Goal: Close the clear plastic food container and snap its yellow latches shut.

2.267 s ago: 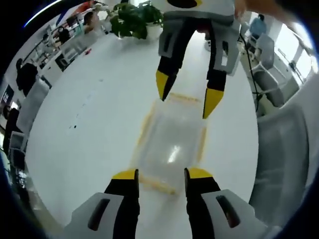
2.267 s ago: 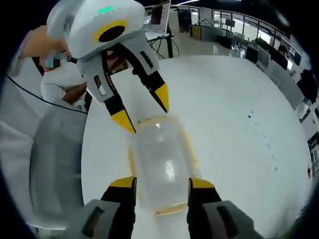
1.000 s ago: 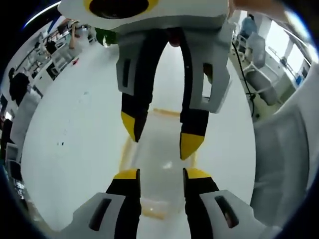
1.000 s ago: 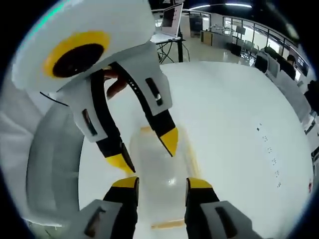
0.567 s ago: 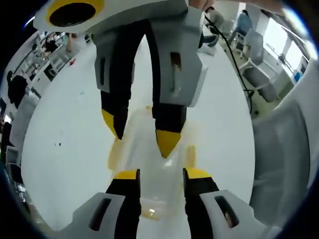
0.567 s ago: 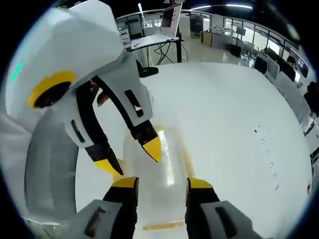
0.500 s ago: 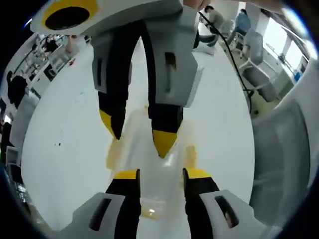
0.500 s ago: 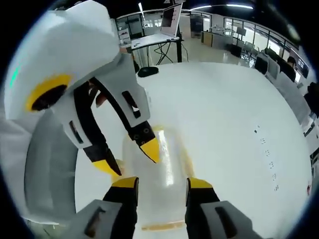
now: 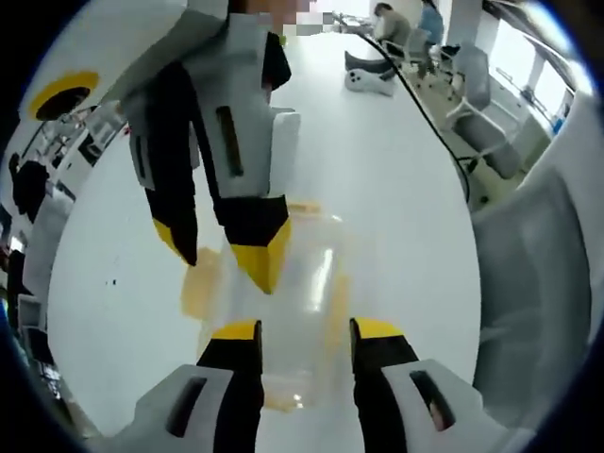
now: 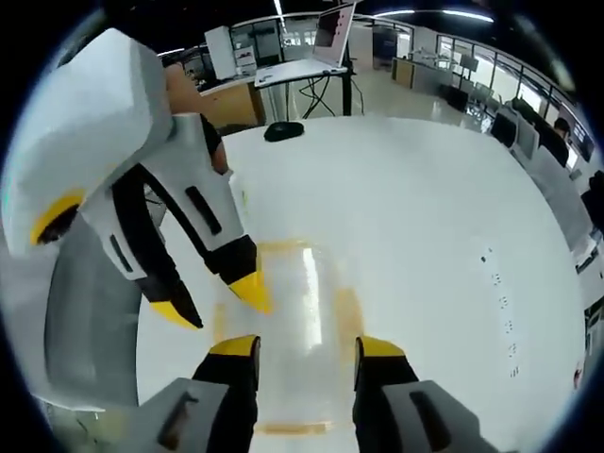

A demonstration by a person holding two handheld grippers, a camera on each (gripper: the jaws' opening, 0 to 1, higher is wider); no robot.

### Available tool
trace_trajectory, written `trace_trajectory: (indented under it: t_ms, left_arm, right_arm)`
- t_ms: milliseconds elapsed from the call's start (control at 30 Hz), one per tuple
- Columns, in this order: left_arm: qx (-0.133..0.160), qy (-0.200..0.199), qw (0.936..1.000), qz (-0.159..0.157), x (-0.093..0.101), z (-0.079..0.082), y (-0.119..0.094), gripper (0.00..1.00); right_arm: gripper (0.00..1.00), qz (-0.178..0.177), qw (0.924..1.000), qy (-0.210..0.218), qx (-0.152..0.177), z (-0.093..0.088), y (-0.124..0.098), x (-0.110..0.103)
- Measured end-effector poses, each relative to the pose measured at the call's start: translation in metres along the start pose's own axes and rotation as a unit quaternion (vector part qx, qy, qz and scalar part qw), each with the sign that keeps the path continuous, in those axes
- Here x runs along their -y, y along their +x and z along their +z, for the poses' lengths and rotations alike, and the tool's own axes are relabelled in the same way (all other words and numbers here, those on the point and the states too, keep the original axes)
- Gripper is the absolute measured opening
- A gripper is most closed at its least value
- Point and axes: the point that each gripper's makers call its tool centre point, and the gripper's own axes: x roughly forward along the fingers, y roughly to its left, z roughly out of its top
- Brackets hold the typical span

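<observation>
Right claw (image 9: 222, 260) now left over container (image 9: 293, 311)

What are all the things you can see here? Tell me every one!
Food container: one, clear plastic, lying on the table between the two grippers.
Latches: yellow, along the container's edges; the exact count is hard to tell.
Table: one, white, round, under the container.
Chair: one, grey, beside the table.
Dark object: one, black, small, on the table's far edge; too small to identify.
Laptop: one, open, on a desk behind the table.
Left gripper: one, black jaws with yellow tips, jaws apart over the container.
Right gripper: one, same colours, jaws apart over the container.
</observation>
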Motion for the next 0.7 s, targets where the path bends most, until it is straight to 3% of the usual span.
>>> trace_trajectory:
  t_ms: [367, 700]
  left_arm:
    - [-0.042, 0.103, 0.9932, 0.034, 0.011, -0.010, 0.008, 0.39]
    - [-0.047, 0.119, 0.9877, 0.089, 0.001, -0.009, 0.009, 0.38]
  right_arm:
    - [0.38, 0.004, 0.9997, -0.018, -0.016, 0.000, 0.007, 0.003]
    - [0.38, 0.013, 0.9994, -0.012, -0.029, -0.002, 0.015, 0.005]
